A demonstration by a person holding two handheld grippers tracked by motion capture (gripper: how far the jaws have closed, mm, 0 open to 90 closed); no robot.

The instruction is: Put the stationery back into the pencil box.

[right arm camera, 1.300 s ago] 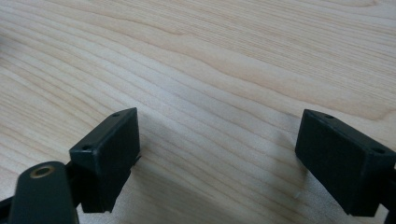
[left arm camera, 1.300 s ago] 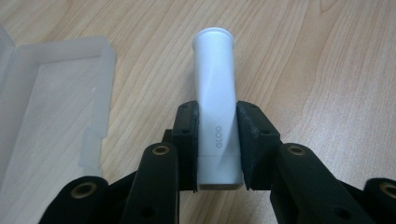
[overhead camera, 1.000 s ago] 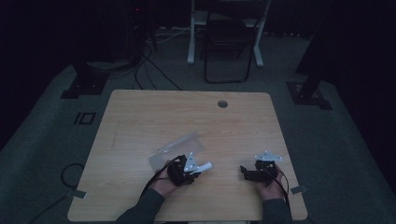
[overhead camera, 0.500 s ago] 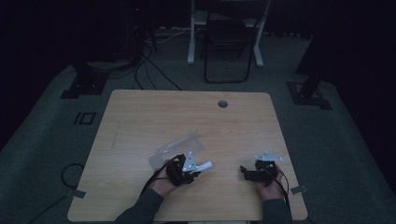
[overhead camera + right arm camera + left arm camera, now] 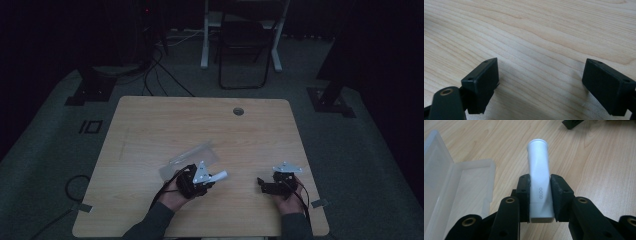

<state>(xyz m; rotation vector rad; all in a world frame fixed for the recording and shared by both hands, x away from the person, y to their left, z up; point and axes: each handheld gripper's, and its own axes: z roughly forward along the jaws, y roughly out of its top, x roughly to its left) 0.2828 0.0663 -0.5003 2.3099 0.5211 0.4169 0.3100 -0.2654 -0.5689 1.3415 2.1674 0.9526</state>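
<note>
Pinching a white tube (image 5: 539, 182) between its pads, the left tool (image 5: 199, 181) is held low over the near part of the bench (image 5: 150, 120). The tube is gripped at its flat, crimped end, where the letters GLOO are printed, so that its round capped end is left pointing away from the jaws and free to be reached. In the high view the tube (image 5: 219, 176) is seen sticking out to the right of the left tool, toward the other hand.

Just left of and beyond the tube, a clear plastic case (image 5: 454, 182) is lying open on the bench, its lid folded back flat; in the high view the case (image 5: 192, 157) is found touching or just beside the far side of the left tool. Its open state suggests it is where the tube belongs, though which way the tube is bound cannot be told.

The right tool (image 5: 264, 184) is rested near the right near edge, well apart from the tube. Its jaws are spread wide with nothing but bare wood between them, apparently kept ready to take the capped end.
</note>
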